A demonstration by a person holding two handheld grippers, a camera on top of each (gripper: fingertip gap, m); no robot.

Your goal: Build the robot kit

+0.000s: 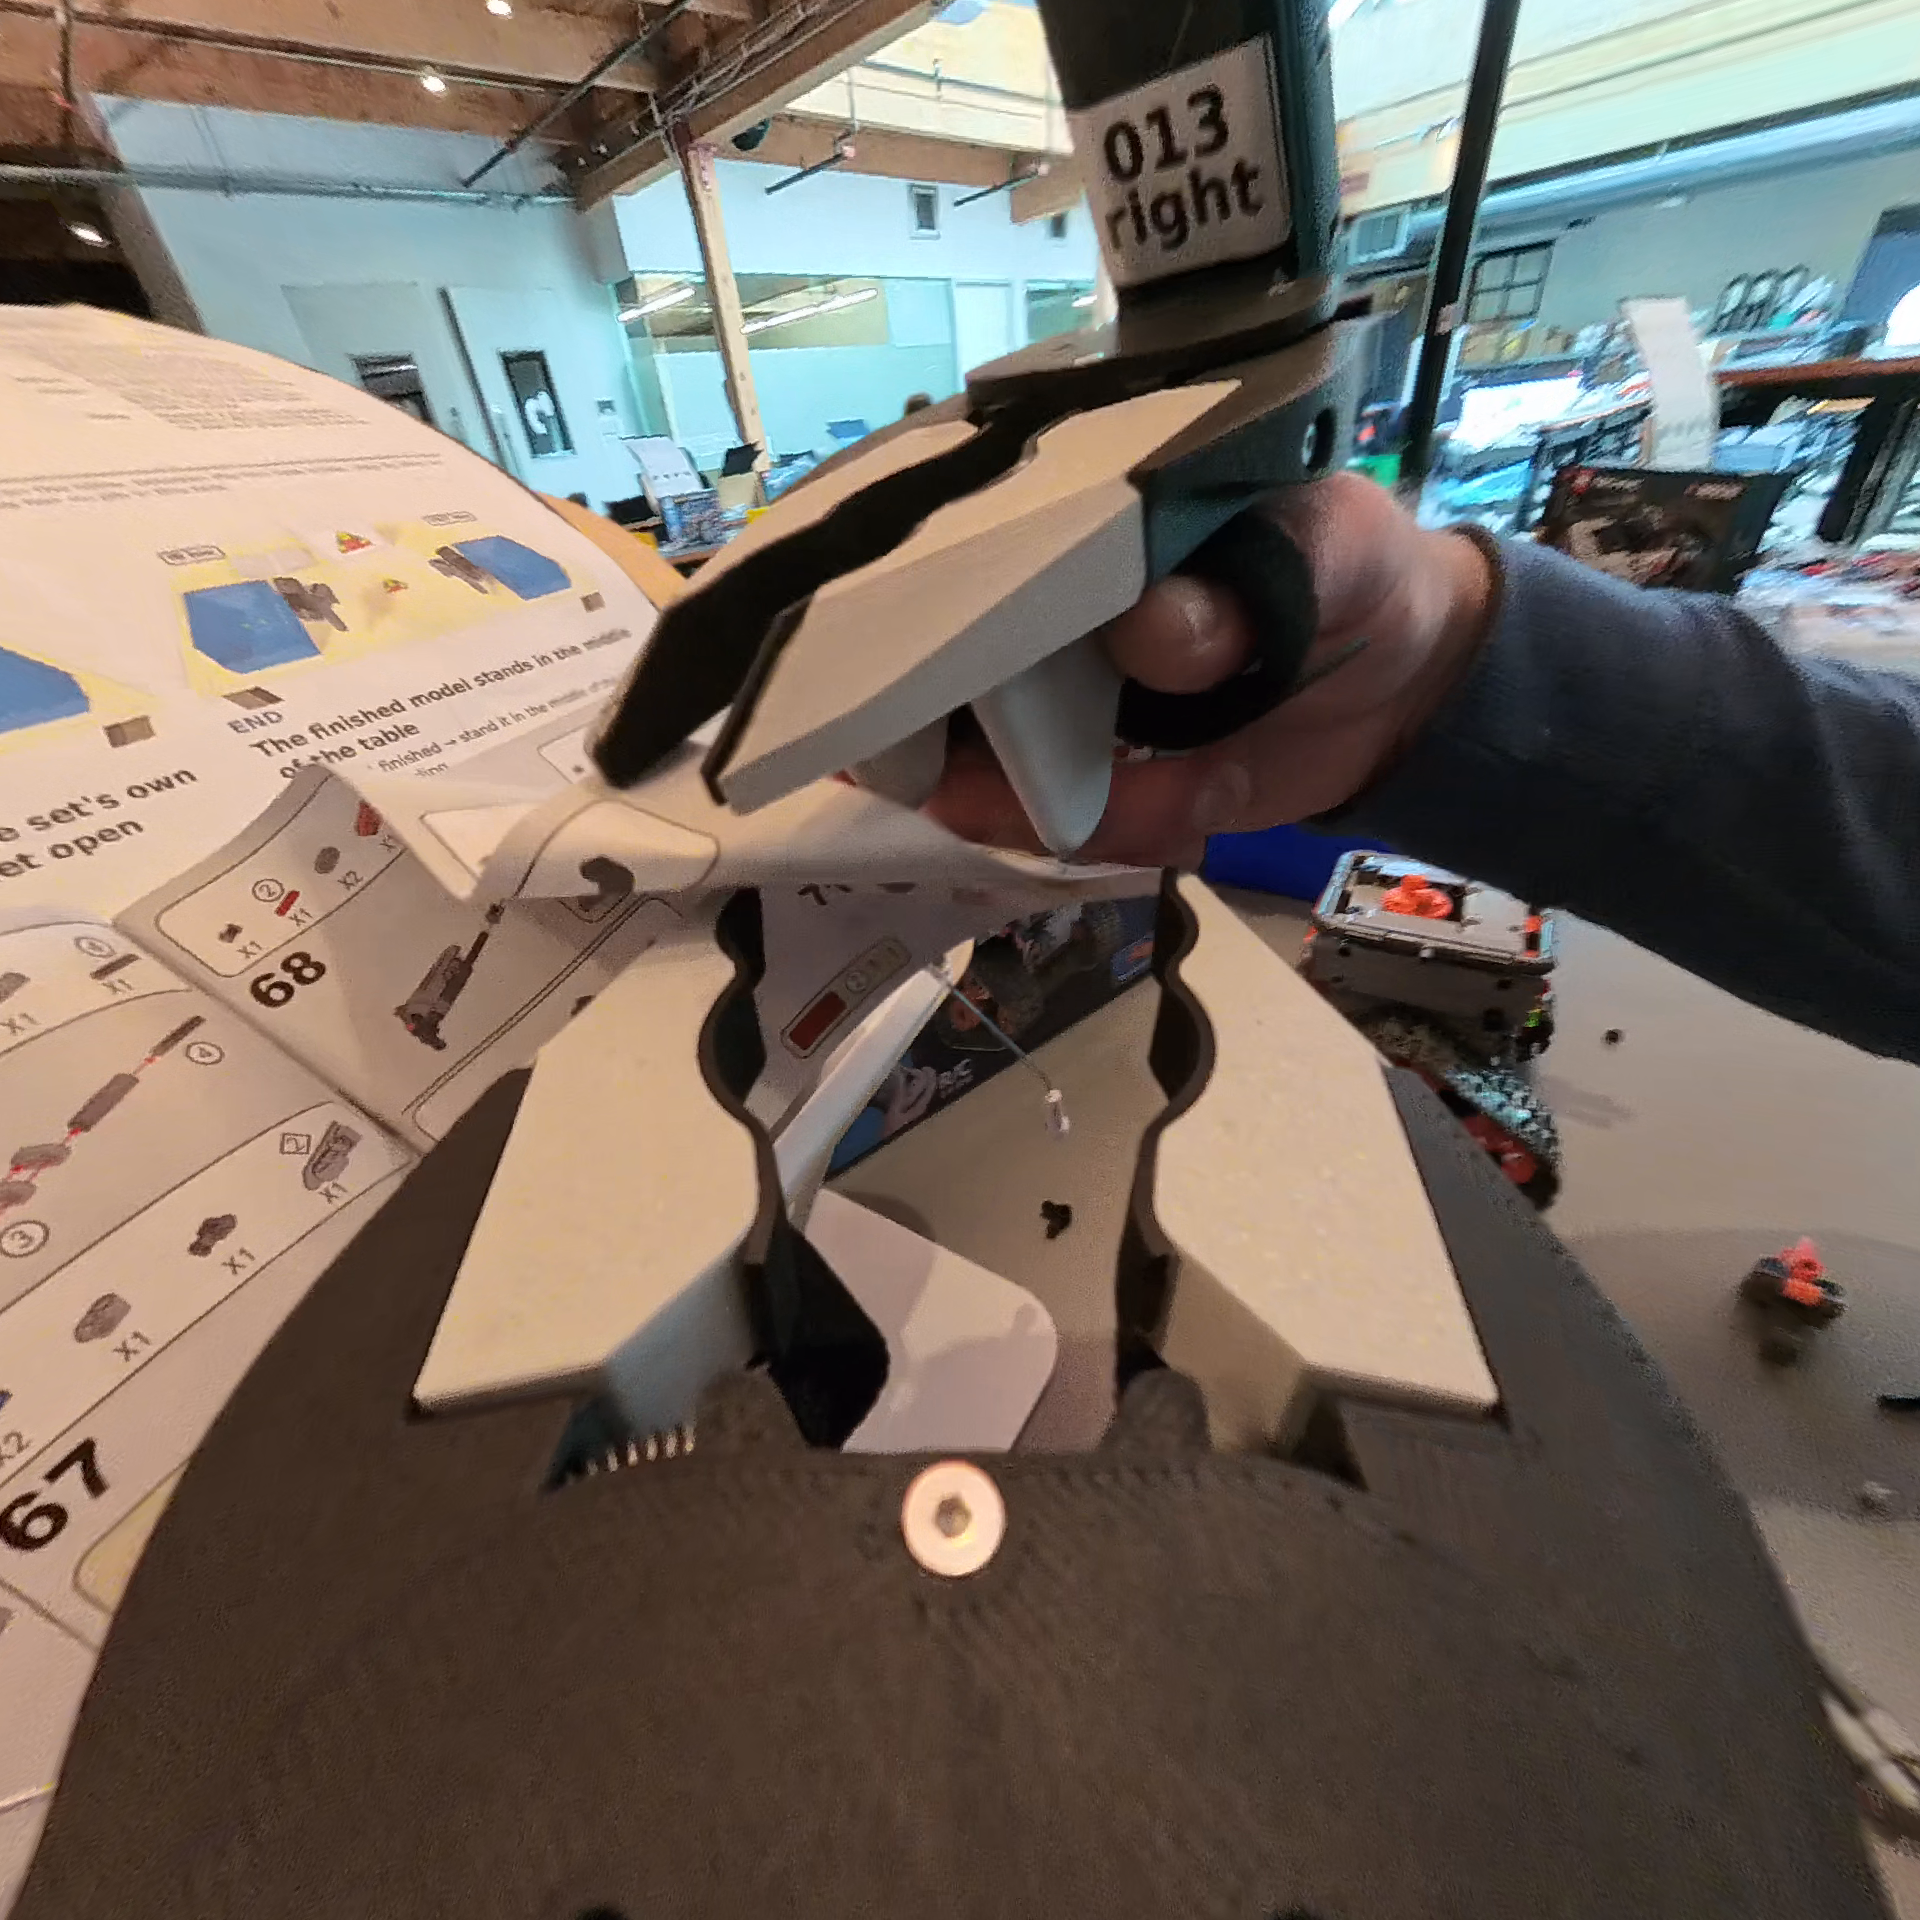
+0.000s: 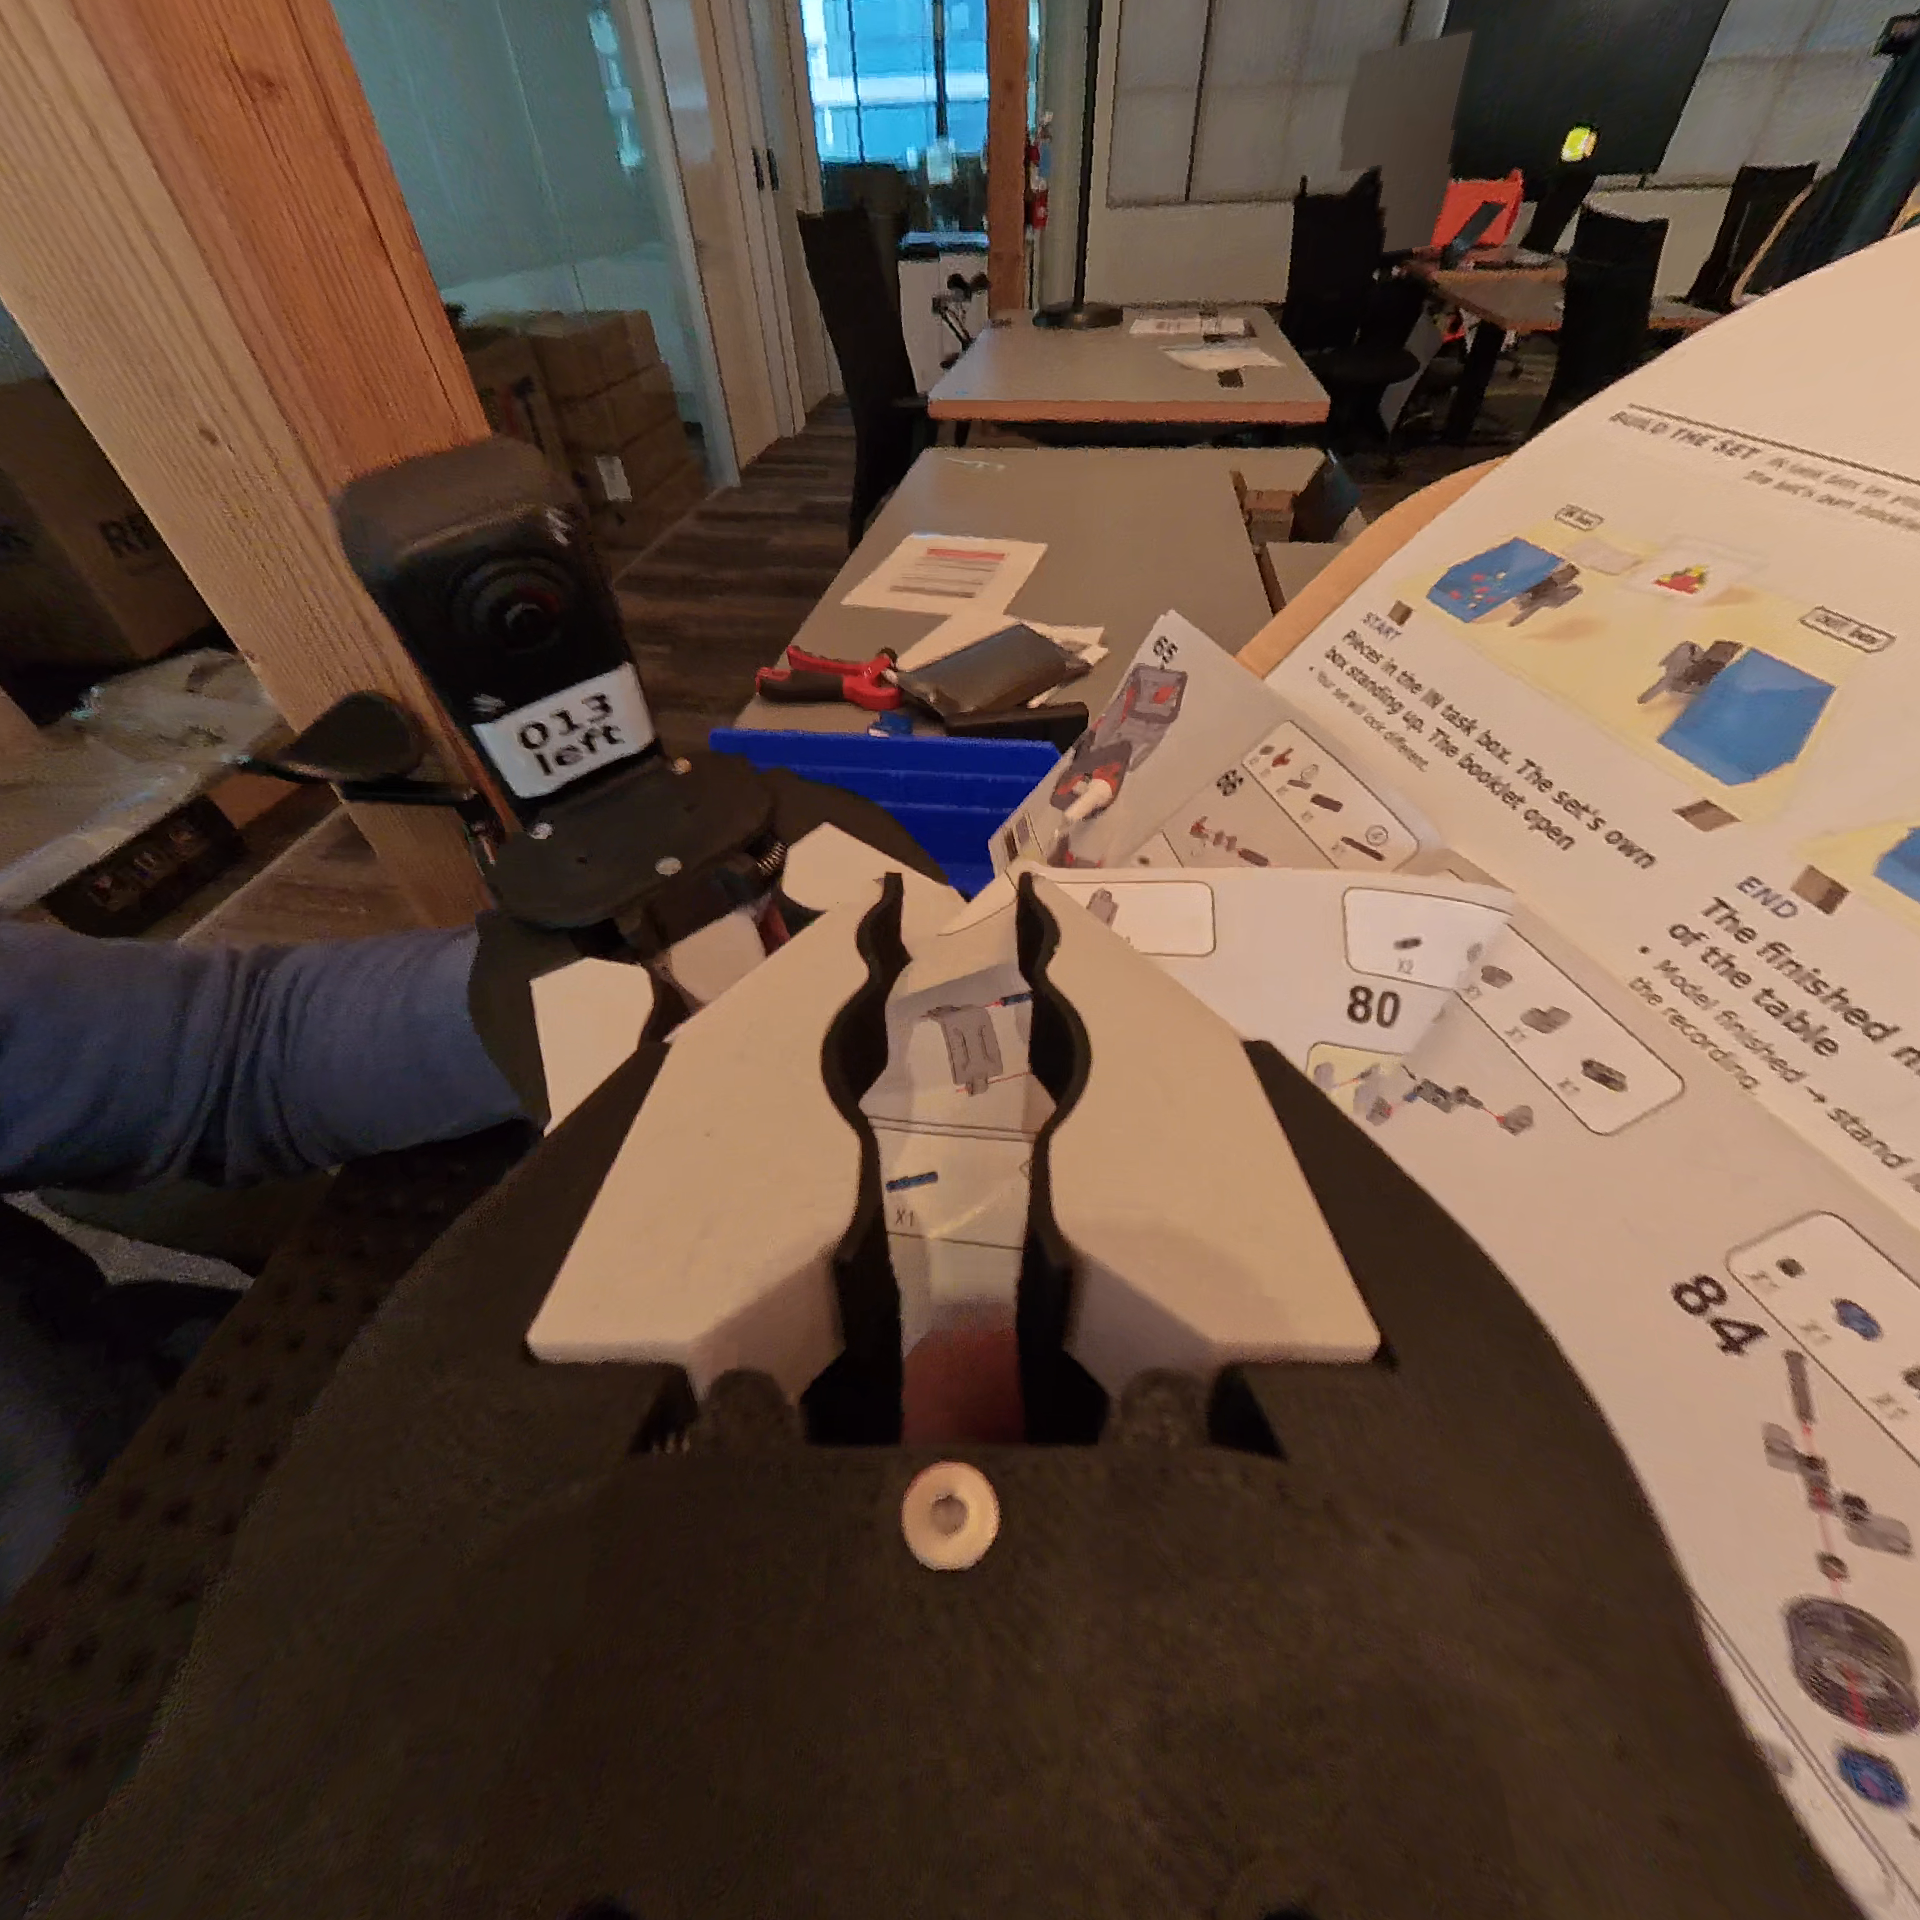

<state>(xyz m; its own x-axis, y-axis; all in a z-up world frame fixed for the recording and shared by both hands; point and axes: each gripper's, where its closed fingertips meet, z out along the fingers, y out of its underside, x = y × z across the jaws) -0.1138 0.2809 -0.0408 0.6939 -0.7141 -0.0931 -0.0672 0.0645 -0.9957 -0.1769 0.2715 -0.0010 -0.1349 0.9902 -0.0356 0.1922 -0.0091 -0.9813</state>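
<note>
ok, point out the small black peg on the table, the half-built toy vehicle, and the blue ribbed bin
small black peg (image 1: 1056, 1218), left wrist view, its middle
half-built grey toy vehicle (image 1: 1434, 961), left wrist view, its body
blue ribbed plastic bin (image 2: 894, 779), right wrist view, its wall

Left wrist view: the instruction booklet (image 1: 208, 1122) is cut off by the left frame edge, and its lifted pages (image 1: 644, 852) are motion-blurred. The right gripper (image 1: 665, 769) covers the page edge it meets; whether it grips cannot be determined. The partly built model (image 1: 1434, 997) at right centre is blurred and partly behind a sleeve (image 1: 1714, 769).

Right wrist view: the booklet runs off the right edge. The left gripper (image 2: 831, 873) is largely hidden behind the near fingers (image 2: 727, 1143). The blue bin (image 2: 894, 779) is mostly concealed.
</note>
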